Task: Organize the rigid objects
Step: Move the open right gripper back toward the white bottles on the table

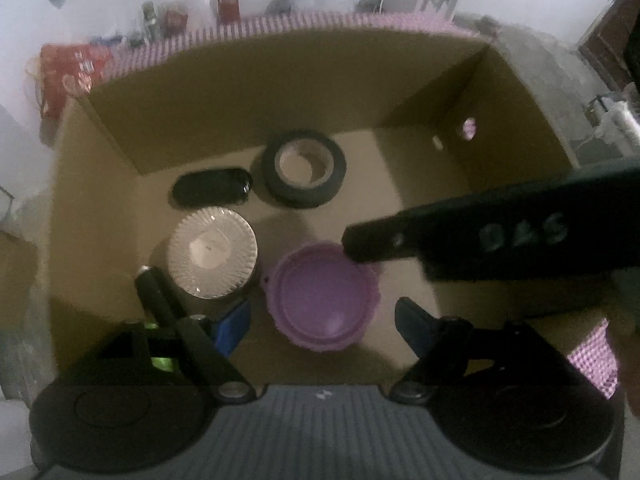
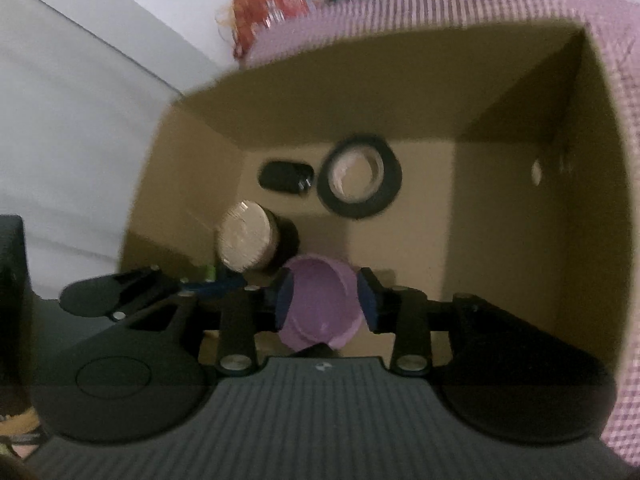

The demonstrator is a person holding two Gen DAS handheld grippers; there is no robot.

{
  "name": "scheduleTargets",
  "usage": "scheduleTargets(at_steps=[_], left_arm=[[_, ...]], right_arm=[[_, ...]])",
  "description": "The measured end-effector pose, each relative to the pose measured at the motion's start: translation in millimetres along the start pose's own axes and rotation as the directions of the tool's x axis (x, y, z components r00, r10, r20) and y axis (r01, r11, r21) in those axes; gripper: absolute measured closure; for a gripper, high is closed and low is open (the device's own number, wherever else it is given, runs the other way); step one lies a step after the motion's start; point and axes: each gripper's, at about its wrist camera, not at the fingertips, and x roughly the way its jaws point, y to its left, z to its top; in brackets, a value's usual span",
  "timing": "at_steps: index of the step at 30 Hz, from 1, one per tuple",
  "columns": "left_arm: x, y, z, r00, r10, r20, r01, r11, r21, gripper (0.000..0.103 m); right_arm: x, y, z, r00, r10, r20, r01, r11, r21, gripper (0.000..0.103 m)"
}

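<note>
A cardboard box holds a black tape roll, a black oblong case, a jar with a silver ribbed lid and a purple bowl. My right gripper is shut on the purple bowl low inside the box; its black finger reaches the bowl's rim in the left wrist view. My left gripper hangs open above the bowl, empty.
The box stands on a purple checked cloth. Red jars and a red packet stand behind it against the white wall. The box's right half holds nothing.
</note>
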Motion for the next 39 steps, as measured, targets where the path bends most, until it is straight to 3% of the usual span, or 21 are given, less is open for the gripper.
scheduleTargets(at_steps=[4,8,12,15,16,19,24,30,34,36,39], left_arm=[[-30,-3,-6,0.997,-0.006,0.076,0.005,1.0,0.02,0.022],[-71,-7,-17,0.983,-0.01,0.182,0.001,0.999,0.049,0.021],[-111,-8,-37,0.958,-0.032,0.286,0.013,0.998,0.068,0.017],[-133,-6,-58,0.933,-0.042,0.358,0.019,0.998,0.066,0.016],[-136,-6,-64,0.926,-0.044,0.375,0.021,0.998,0.066,0.016],[-146,-1,-90,0.903,-0.054,0.426,0.035,0.998,0.054,0.014],[-149,-3,-139,0.869,-0.05,0.493,0.02,0.998,0.068,0.011],[-123,-13,-179,0.859,-0.056,0.51,0.023,0.997,0.072,0.011],[-105,-18,-196,0.849,-0.053,0.526,0.011,0.997,0.082,0.011],[-94,-23,-203,0.842,-0.031,0.539,-0.024,0.995,0.094,0.011],[-78,-30,-211,0.831,-0.001,0.556,-0.071,0.992,0.108,0.011]], right_arm=[[-41,13,-10,0.994,0.023,0.103,-0.019,0.999,-0.037,0.057],[-92,31,-32,0.973,0.05,0.223,-0.028,0.994,-0.105,0.046],[-146,49,-65,0.932,0.069,0.356,0.0,0.981,-0.192,0.019],[-182,55,-93,0.899,0.067,0.433,0.049,0.967,-0.251,0.009],[-189,57,-103,0.891,0.057,0.451,0.071,0.963,-0.261,0.001],[-201,59,-128,0.878,0.009,0.478,0.138,0.953,-0.27,0.001],[-187,56,-160,0.881,-0.131,0.454,0.284,0.914,-0.289,0.001],[-146,62,-183,0.848,-0.246,0.469,0.424,0.846,-0.323,0.001],[-133,65,-194,0.855,-0.227,0.466,0.417,0.835,-0.358,0.001],[-131,67,-198,0.855,-0.204,0.477,0.399,0.846,-0.353,0.001],[-126,65,-205,0.867,-0.103,0.488,0.305,0.884,-0.354,0.001]])
